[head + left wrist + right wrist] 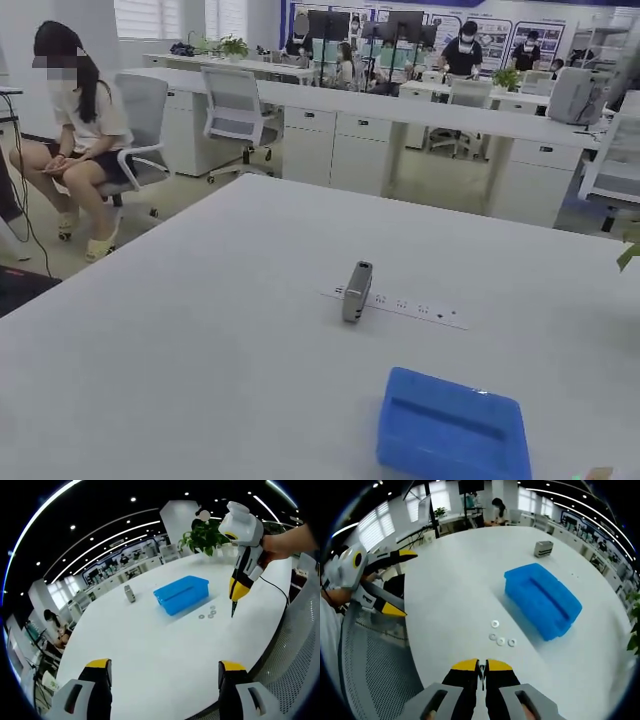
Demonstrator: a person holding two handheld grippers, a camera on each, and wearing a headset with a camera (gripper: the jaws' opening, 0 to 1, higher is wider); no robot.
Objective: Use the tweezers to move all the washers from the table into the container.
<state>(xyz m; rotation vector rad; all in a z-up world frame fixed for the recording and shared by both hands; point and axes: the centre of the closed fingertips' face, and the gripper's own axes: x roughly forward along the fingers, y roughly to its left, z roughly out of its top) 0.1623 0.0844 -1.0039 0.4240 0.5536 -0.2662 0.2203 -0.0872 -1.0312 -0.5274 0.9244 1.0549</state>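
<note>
Several small metal washers (499, 636) lie on the white table (450, 580), just beside the blue container (542, 605). My right gripper (481, 664) is shut on the thin dark tweezers (481, 672), short of the washers. In the left gripper view, the right gripper (238, 587) hangs with the tweezers' tip (233, 610) just above the table, right of the washers (207, 614) and the container (181, 594). My left gripper (165, 664) stands wide open with nothing in it, back from the table's near edge. The head view has the container (455, 430) at bottom right.
A white power strip with a grey adapter (356, 290) lies on the table beyond the container. A mesh chair (375, 655) sits by the table's near edge. A person sits on an office chair (80, 130) far left. A plant (202, 535) stands at the table's far end.
</note>
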